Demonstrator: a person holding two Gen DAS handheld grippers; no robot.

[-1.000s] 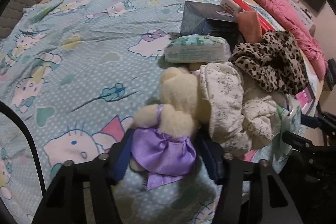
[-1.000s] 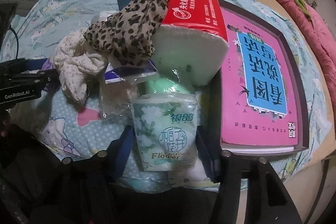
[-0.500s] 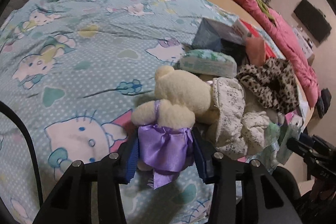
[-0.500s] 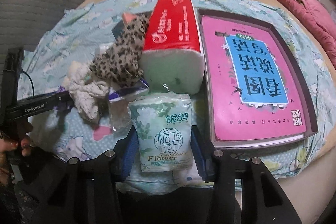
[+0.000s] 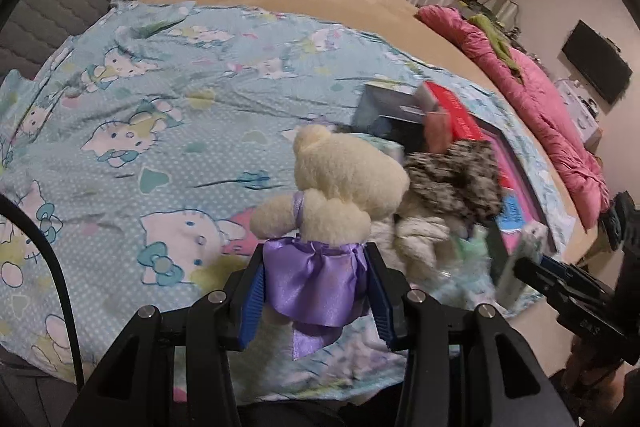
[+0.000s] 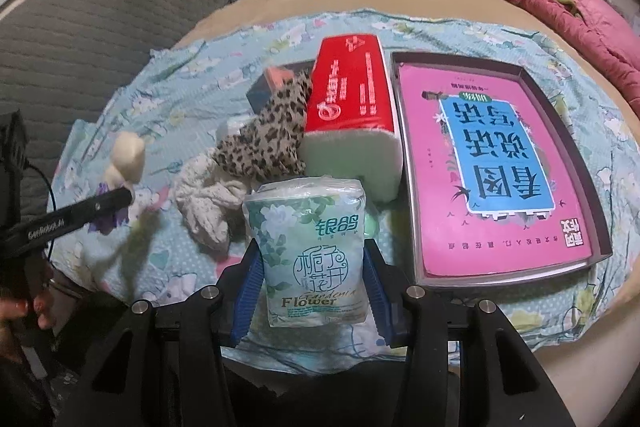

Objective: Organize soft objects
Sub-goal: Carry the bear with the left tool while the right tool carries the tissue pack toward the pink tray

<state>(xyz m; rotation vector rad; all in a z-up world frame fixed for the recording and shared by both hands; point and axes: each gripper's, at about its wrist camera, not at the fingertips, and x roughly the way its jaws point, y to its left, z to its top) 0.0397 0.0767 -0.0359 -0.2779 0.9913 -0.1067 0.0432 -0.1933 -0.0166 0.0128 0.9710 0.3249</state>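
Here, both grippers grasp soft things above the bed.
The left gripper (image 5: 316,291) clamps the plush bear (image 5: 340,187); the right gripper (image 6: 314,287) clamps the tissue pack (image 6: 310,247).

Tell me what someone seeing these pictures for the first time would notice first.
Probably the cream teddy bear in a purple satin dress, clamped in the left claw above the cartoon-cat bedsheet. Next, the floral tissue pack gripped in the right claw, in front of a pile with a leopard-print cloth and a red tissue brick. To the right, a bright pink book lies in a dark tray.
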